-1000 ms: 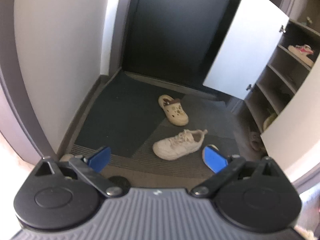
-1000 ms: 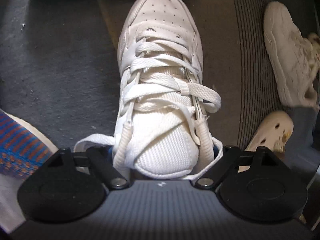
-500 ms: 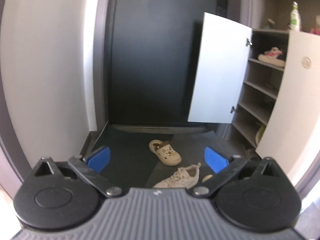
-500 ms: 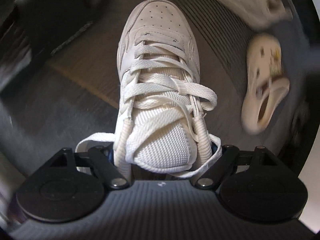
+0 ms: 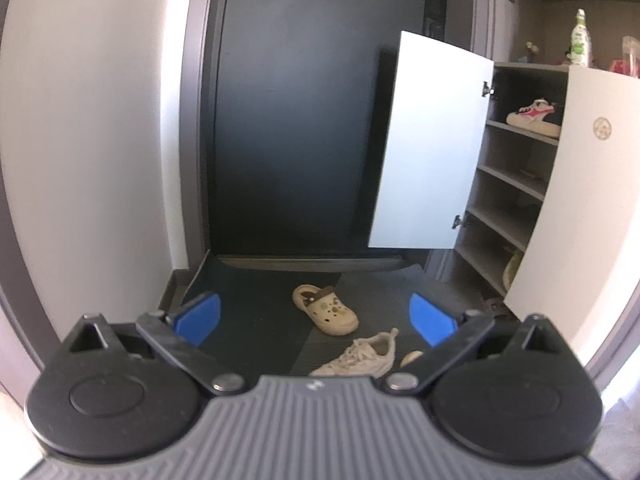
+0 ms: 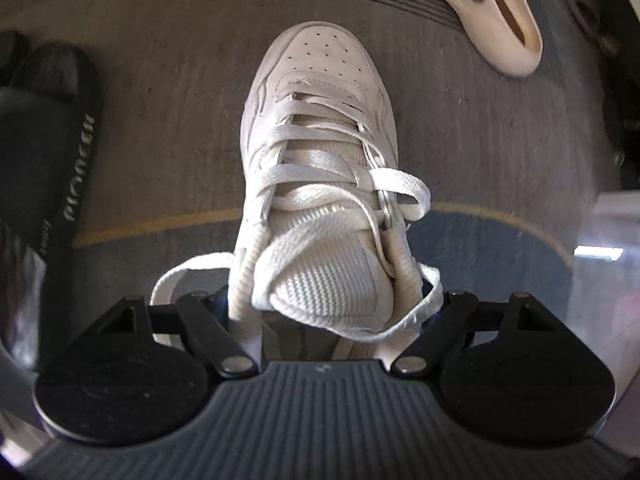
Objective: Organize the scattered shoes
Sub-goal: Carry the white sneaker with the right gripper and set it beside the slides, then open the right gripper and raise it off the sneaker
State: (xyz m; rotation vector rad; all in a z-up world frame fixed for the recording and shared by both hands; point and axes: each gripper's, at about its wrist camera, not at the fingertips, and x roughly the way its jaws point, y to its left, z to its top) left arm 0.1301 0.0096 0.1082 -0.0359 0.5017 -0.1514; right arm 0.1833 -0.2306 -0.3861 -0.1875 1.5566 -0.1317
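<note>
Gripped at its heel end by the right gripper (image 6: 332, 312), a white lace-up sneaker (image 6: 320, 152) is seen from above and behind in the right wrist view. Its long axis runs straight away from the gripper, with the perforated toe pointing to the far side and down toward the dark floor mat (image 6: 168, 120). The blue pads are mostly hidden behind the collar and loose laces, and the jaws stand wide, clenched on either side of the shoe's ankle. A cream clog (image 6: 496, 20) lies on the mat beyond the sneaker's toe and to its right, sole side partly shown. A black object with pale lettering (image 6: 52, 152) lies to the left of the sneaker; what it is cannot be told.

In the left wrist view the left gripper (image 5: 316, 316) is released, its two blue pads spread wide apart with nothing between them. Beyond it, on the dark entry floor (image 5: 248, 292), a cream clog (image 5: 326, 314) lies with its toe toward the camera and to the right. A worn white sneaker (image 5: 356, 356) lies nearer than that clog, on its side, its long axis running left to right. To the right of the clog, a shoe cabinet (image 5: 512, 200) stands with its white door (image 5: 432, 144) swung open. A red and white shoe (image 5: 534, 118) rests on the cabinet's upper shelf, and a bottle (image 5: 580, 40) stands on its top.
</note>
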